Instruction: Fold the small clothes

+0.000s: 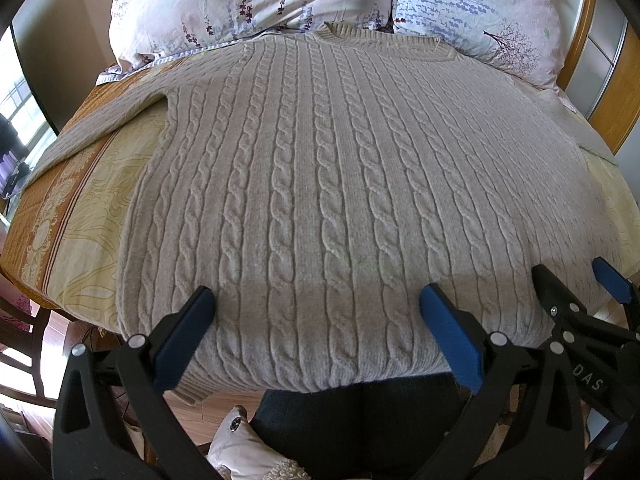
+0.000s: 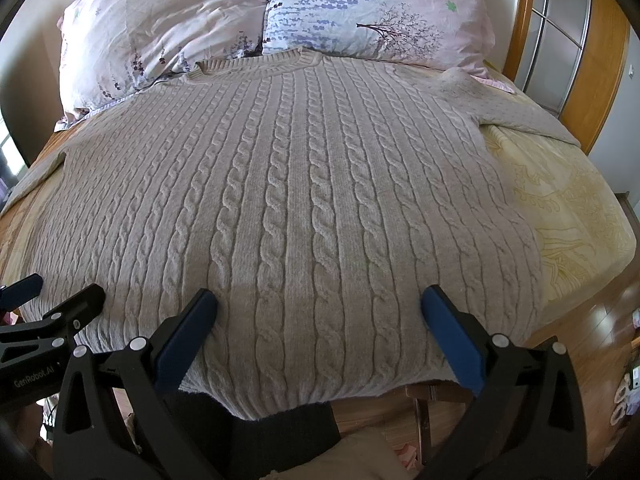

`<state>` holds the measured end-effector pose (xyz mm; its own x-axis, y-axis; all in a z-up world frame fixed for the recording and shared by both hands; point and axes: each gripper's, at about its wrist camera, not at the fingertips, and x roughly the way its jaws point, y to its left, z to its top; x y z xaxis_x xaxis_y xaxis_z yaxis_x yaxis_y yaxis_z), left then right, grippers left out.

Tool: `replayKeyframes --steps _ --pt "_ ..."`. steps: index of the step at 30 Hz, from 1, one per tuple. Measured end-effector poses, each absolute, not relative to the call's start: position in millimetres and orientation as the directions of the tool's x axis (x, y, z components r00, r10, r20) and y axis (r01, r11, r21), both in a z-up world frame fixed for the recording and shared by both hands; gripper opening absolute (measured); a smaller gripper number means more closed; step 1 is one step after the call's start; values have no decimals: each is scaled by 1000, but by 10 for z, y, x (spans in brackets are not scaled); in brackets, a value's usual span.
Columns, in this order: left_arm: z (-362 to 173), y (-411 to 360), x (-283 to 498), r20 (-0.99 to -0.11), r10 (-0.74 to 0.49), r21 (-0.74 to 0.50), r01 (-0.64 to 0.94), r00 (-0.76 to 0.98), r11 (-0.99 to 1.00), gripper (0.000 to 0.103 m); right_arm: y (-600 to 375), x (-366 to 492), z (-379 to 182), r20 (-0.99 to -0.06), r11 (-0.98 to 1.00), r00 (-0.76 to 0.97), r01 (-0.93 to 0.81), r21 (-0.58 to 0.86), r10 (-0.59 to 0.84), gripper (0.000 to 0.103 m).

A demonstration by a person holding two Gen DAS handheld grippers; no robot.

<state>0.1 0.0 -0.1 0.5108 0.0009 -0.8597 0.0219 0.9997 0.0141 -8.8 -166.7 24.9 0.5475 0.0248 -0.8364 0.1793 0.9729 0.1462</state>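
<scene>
A beige cable-knit sweater [image 1: 320, 168] lies flat and spread out on a bed, collar at the far side, hem at the near edge; it also shows in the right wrist view [image 2: 304, 200]. Its left sleeve [image 1: 100, 124] stretches out to the left and its right sleeve [image 2: 520, 112] to the right. My left gripper [image 1: 318, 300] is open and empty, hovering over the hem left of centre. My right gripper [image 2: 320, 300] is open and empty over the hem right of centre. The right gripper [image 1: 576, 280] shows at the right of the left wrist view.
Two floral pillows [image 1: 248, 0] [image 2: 376, 8] lie beyond the collar. A yellow and brown patterned bedspread [image 1: 80, 216] covers the bed [image 2: 568, 216]. A wooden headboard with panels [image 2: 568, 40] stands at far right. Wooden floor [image 2: 600, 344] lies below the bed's near edge.
</scene>
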Motion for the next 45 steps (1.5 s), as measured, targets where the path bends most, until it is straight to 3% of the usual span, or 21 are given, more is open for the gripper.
replayKeyframes --steps 33,45 --pt "-31 1 47 -879 -1 20 38 477 999 101 -1693 7 229 -873 976 486 169 141 42 102" --pt "-7 -6 167 -877 -6 30 67 481 997 101 -1741 -31 219 -809 987 573 -6 158 133 102"
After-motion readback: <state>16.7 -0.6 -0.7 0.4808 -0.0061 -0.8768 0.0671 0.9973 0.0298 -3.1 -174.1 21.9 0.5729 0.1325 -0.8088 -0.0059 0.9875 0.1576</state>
